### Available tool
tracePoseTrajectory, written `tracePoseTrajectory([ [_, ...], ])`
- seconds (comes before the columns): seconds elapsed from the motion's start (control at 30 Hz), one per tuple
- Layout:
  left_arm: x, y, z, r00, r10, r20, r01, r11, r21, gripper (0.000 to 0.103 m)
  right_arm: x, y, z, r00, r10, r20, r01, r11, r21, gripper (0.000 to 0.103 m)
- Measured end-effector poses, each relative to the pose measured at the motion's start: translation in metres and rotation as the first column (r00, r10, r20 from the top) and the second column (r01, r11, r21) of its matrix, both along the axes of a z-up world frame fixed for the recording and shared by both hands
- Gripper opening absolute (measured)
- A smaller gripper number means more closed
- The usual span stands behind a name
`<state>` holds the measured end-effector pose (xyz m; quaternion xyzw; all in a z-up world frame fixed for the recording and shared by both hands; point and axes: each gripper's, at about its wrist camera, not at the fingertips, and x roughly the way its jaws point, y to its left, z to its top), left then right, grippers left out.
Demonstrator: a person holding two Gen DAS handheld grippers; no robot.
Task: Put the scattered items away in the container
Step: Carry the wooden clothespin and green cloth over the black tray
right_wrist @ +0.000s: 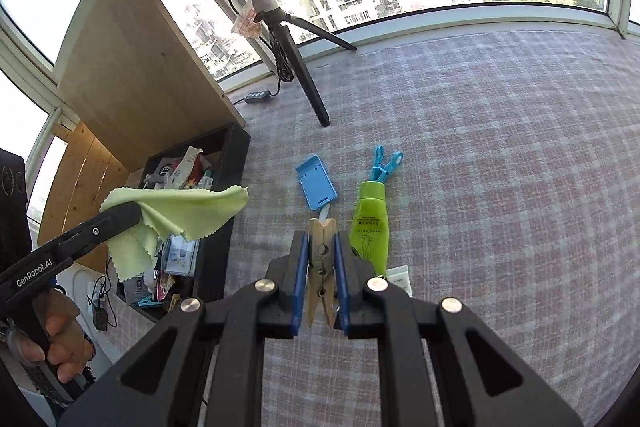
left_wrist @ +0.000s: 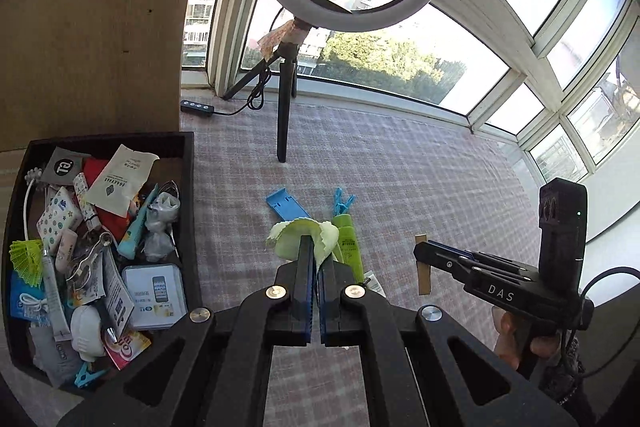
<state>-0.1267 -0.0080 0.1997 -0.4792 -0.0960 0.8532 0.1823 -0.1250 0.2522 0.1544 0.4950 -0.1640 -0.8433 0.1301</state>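
Clothespin (right_wrist: 321,259) sits clamped upright inside right gripper (right_wrist: 321,247), above tablecloth (right_wrist: 500,167).

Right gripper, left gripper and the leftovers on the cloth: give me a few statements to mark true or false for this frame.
1. The left gripper is shut on a green cloth. True.
2. The right gripper is open and holds nothing. False: it is shut on a wooden clothespin.
3. A green tube lies on the checked tablecloth, outside the container. True.
4. The container holds nothing yet. False: it is crowded with packets and small items.
5. A blue clip lies at the tube's far end. True.
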Motion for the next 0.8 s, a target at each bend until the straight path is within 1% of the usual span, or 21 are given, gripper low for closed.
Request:
tracePoseTrajectory([
  [0.13, 0.022, -0.04, 0.016, 0.999, 0.038, -0.035, -0.039, 0.999, -0.011, 0.001, 0.012, -0.034, 0.011, 0.999, 0.04, -0.025, -0.04, 0.999, -0.017, 0.013],
  [0.33, 0.037, -0.115, 0.023, 0.988, 0.14, -0.064, -0.145, 0.986, -0.081, 0.001, 0.013, -0.098, 0.016, 0.993, 0.107, -0.043, -0.108, 0.994, -0.029, 0.013],
  [0.47, 0.03, -0.162, 0.022, 0.976, 0.203, -0.073, -0.21, 0.971, -0.112, 0.001, 0.006, -0.141, 0.021, 0.988, 0.145, -0.059, -0.147, 0.989, -0.024, 0.013],
  [0.57, 0.02, -0.19, 0.021, 0.968, 0.237, -0.08, -0.246, 0.96, -0.133, 0.001, -0.005, -0.172, 0.024, 0.984, 0.161, -0.072, -0.163, 0.986, -0.025, 0.013],
  [0.7, 0.001, -0.217, 0.019, 0.961, 0.264, -0.082, -0.273, 0.953, -0.132, 0.001, -0.025, -0.207, 0.025, 0.982, 0.173, -0.078, -0.175, 0.984, -0.021, 0.013],
  [0.8, -0.016, -0.227, 0.015, 0.959, 0.27, -0.081, -0.279, 0.95, -0.137, 0.001, -0.043, -0.229, 0.024, 0.98, 0.186, -0.07, -0.188, 0.982, -0.019, 0.013],
])
